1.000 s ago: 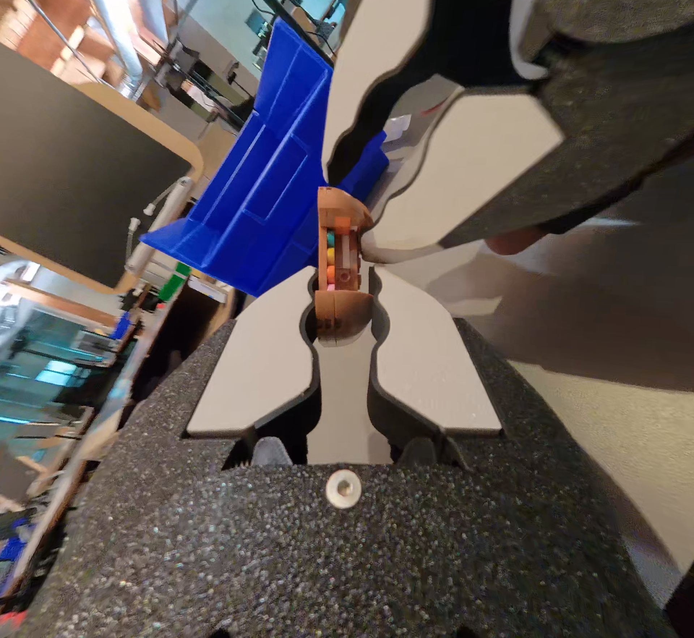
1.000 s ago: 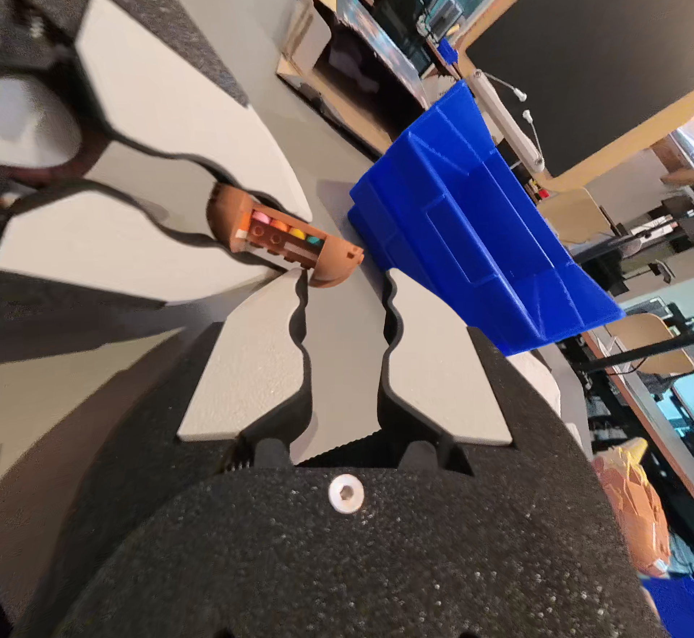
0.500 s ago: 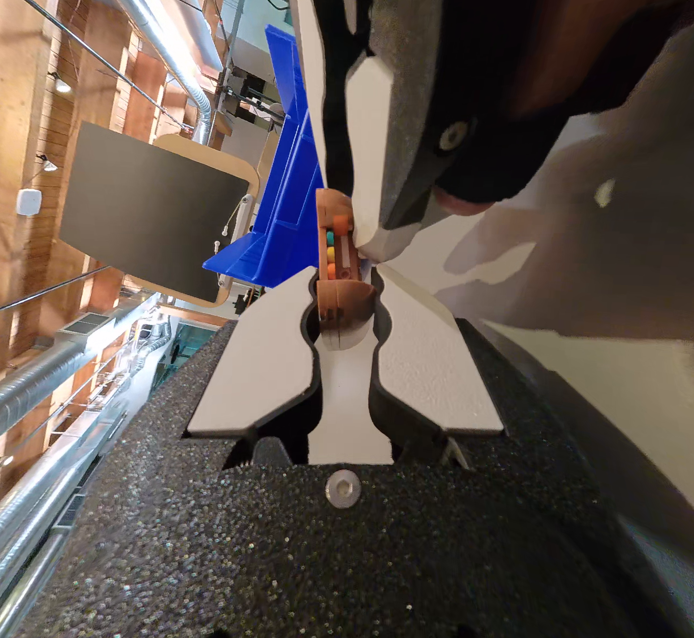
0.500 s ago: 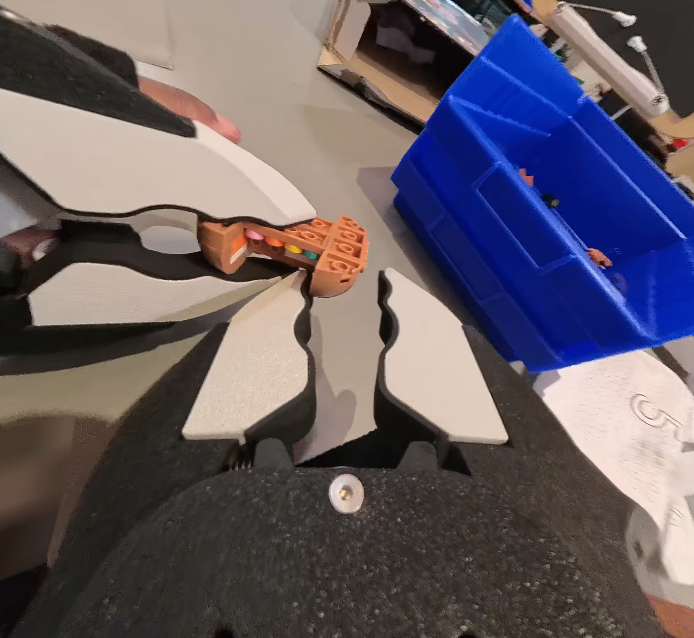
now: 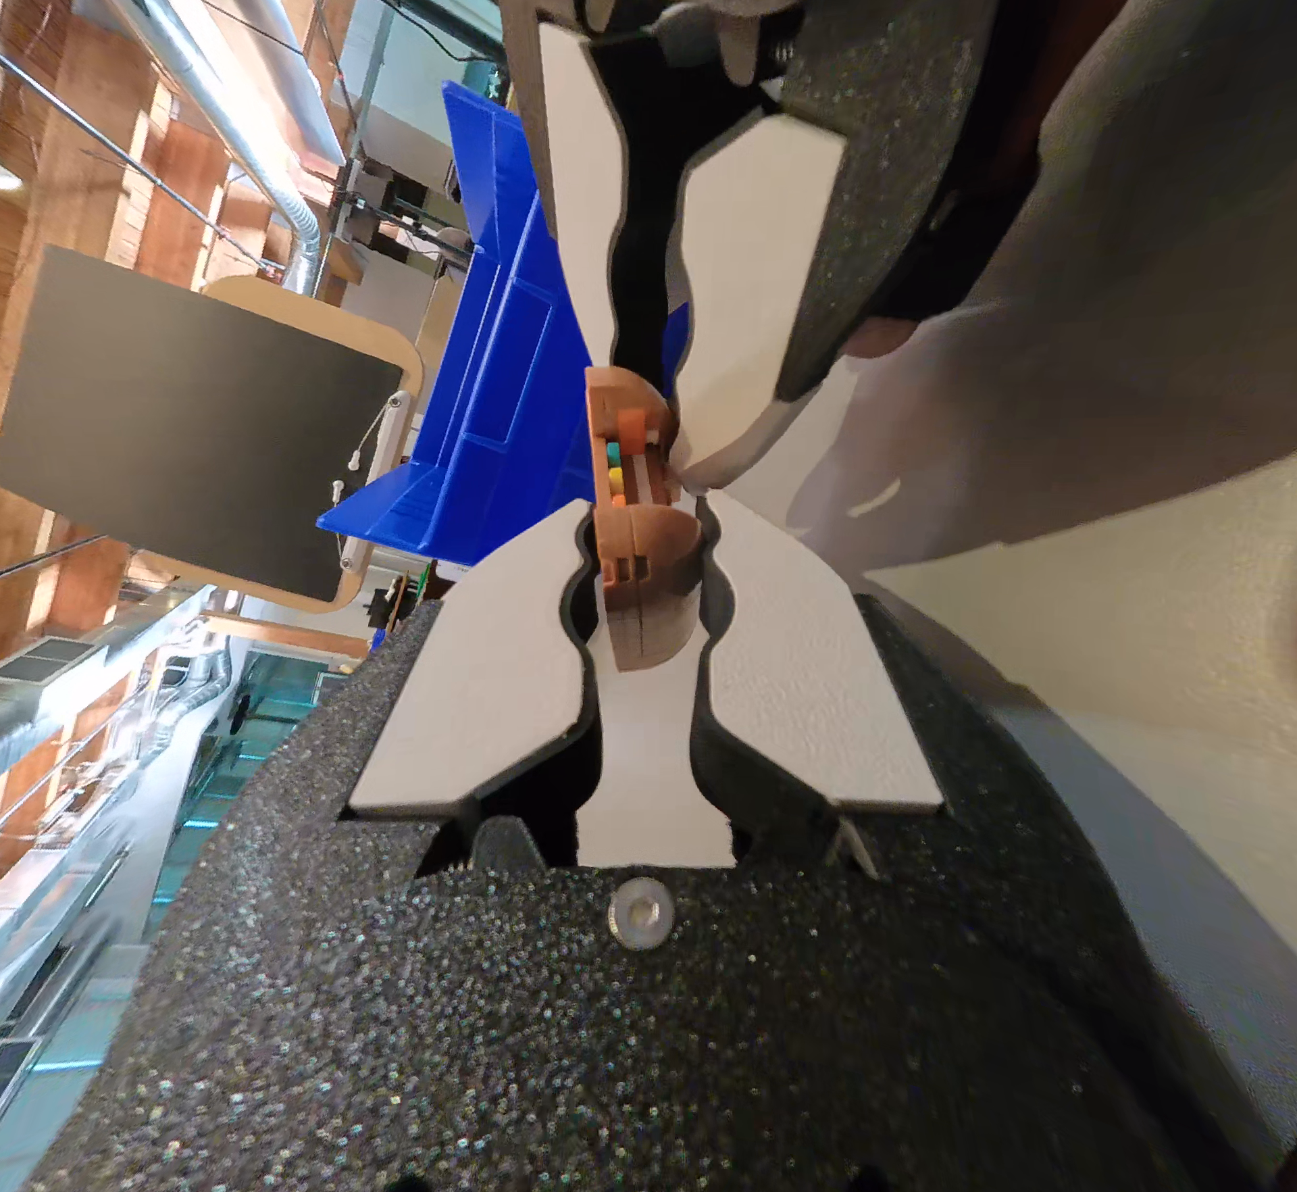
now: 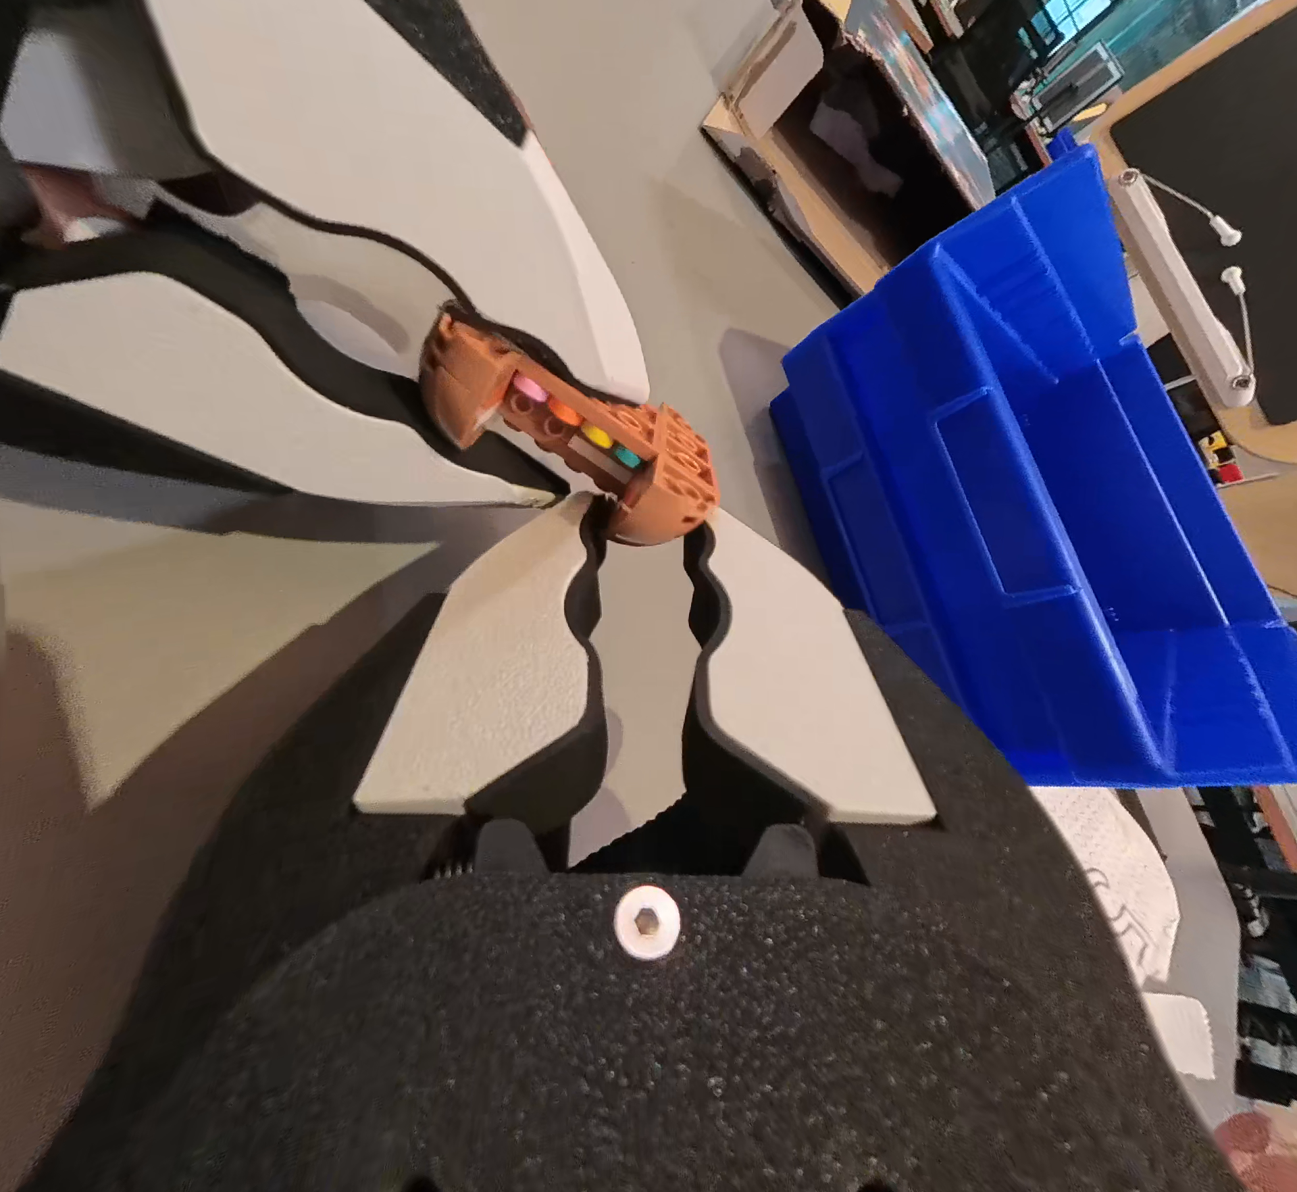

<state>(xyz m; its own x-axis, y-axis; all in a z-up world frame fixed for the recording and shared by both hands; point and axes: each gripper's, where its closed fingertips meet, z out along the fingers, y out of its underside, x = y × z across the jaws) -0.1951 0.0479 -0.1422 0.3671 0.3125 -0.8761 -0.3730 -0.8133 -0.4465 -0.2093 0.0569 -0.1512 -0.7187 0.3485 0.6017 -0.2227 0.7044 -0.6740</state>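
Note:
A brown brick model with a row of pink, orange, yellow and teal studs is held in the air between both grippers. My left gripper is shut on one rounded end of it. In the right wrist view the model runs from the left gripper at upper left to my right gripper, whose fingertips press on the other rounded end. In the left wrist view the right gripper comes in from the top, with a hand behind it.
A blue plastic bin stands on the grey table just beyond the model; it also shows in the left wrist view. An open cardboard box sits at the table's far edge. A white paper towel lies near the bin. Less than 4 cm separates the two grippers' tips.
My right gripper's jaws have narrowed and closed onto the free end of the brown model. The left gripper has kept its hold while both views rolled and shifted.

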